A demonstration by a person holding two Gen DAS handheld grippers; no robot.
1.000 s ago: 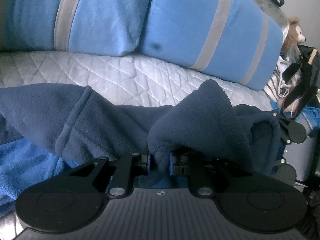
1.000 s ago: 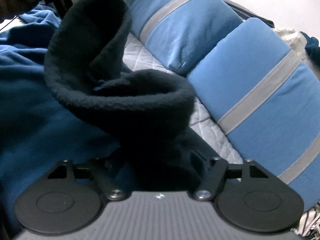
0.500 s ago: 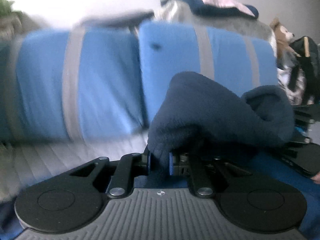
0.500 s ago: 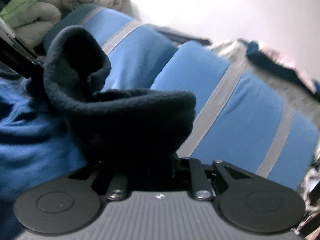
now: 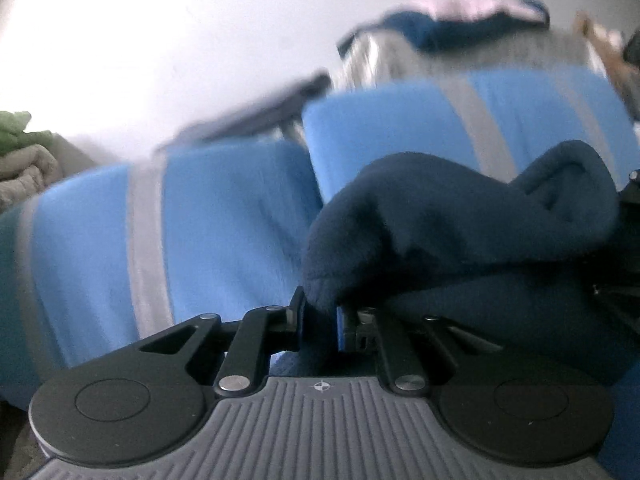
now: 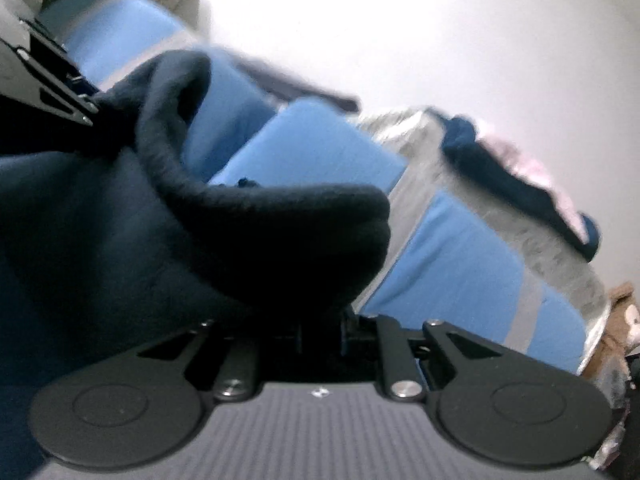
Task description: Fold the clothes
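Your left gripper (image 5: 320,316) was clamped on a fold of the navy fleece garment (image 5: 460,216); the fabric rose from between the two fingers and bulged toward two o'clock in the left wrist view, its far end curling into a loop near three o'clock. Your right gripper (image 6: 320,332) had just been closing, and its jaws were pinched on another part of the same fleece (image 6: 256,240), which heaped over the fingers and hid their tips. From that clamp the cloth ran toward nine o'clock, where a rolled hem arched up at about ten o'clock. Part of your other gripper's black linkage (image 6: 52,84) showed at the ten o'clock edge of the right wrist view, touching the fleece. The garment hung between the two tools, lifted in front of the blue pillows with grey stripes (image 5: 192,236), which lay side by side behind it. Above the pillows, at one o'clock in the left view, a blurred pile of clothing (image 5: 460,24) lay against a white wall (image 5: 180,40).
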